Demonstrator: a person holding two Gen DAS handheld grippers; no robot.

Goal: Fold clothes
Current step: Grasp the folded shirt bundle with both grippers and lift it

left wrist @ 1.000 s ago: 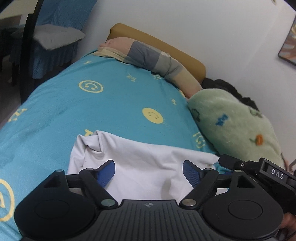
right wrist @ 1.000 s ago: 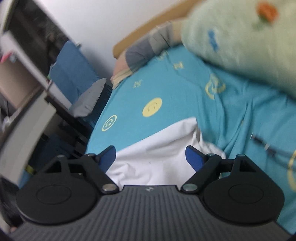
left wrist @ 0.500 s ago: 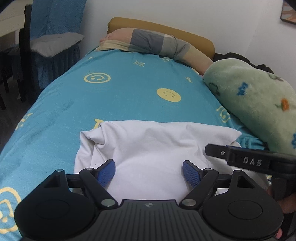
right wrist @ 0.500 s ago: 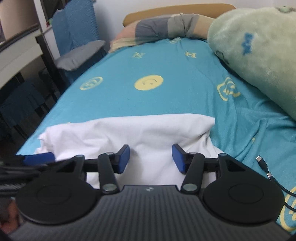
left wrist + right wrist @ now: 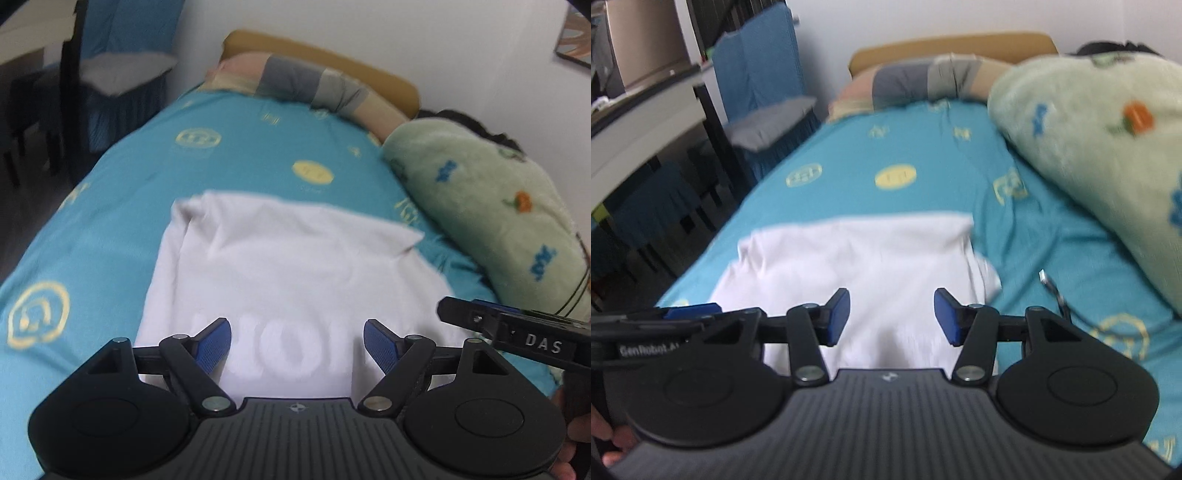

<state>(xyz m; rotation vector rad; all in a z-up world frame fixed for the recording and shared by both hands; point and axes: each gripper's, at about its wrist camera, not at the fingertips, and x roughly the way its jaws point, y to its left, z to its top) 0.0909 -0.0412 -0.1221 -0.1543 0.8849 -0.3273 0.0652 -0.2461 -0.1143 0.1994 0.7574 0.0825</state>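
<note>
A white garment [image 5: 288, 266] lies folded over on the teal bed sheet [image 5: 258, 147], with faint pale lettering near its near edge. It also shows in the right wrist view [image 5: 871, 258]. My left gripper [image 5: 297, 345] is open and empty, held above the garment's near edge. My right gripper [image 5: 892, 315] is open and empty, above the near part of the garment. The right gripper's body [image 5: 517, 332] shows at the right of the left wrist view. The left gripper's body [image 5: 665, 325] shows at the left of the right wrist view.
A green plush blanket [image 5: 491, 206] is bunched along the bed's right side. A striped pillow [image 5: 306, 85] lies at the headboard. A blue-covered chair [image 5: 757, 92] and a desk [image 5: 639, 122] stand left of the bed. A cable [image 5: 1052, 288] lies on the sheet right of the garment.
Both grippers have pulled back and risen, so more of the garment shows. The right gripper's jaws have opened wider than half a second ago. The garment lies flatter.
</note>
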